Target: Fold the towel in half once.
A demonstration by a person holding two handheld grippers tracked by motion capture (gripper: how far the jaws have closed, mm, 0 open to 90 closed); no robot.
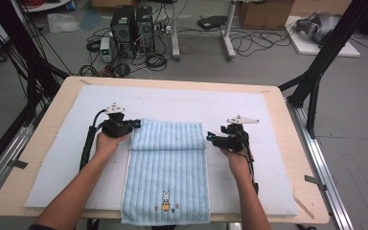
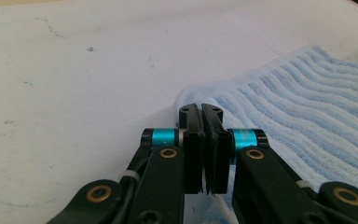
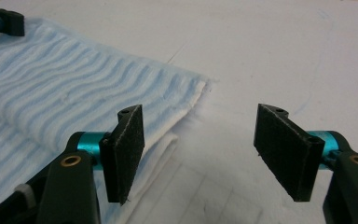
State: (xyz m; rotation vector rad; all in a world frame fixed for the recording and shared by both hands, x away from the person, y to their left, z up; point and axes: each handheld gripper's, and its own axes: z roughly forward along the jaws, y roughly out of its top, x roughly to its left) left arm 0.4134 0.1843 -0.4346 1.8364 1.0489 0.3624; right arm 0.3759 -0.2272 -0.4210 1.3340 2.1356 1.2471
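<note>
a pale blue striped towel (image 1: 166, 172) lies on the white mat (image 1: 67, 158) that covers the wooden table (image 1: 287, 124), about midway between left and right. its far end is folded back over itself in a thick band, and its near end, with a small rabbit picture (image 1: 165, 201), reaches the table's near edge.

the left gripper (image 1: 135, 124) sits at the far left corner of the fold, held in the person's left hand (image 1: 106, 143). in the left gripper view its pads (image 2: 193, 154) are pressed together right at the towel's corner; whether any cloth is caught between them i cannot tell.

the right gripper (image 1: 211, 138), in the right hand (image 1: 235, 155), rests just beside the far right corner of the fold. its pads (image 3: 128, 149) stand spread wide with only bare mat between them, and the towel's corner lies next to the left pad, apart from it.
</note>
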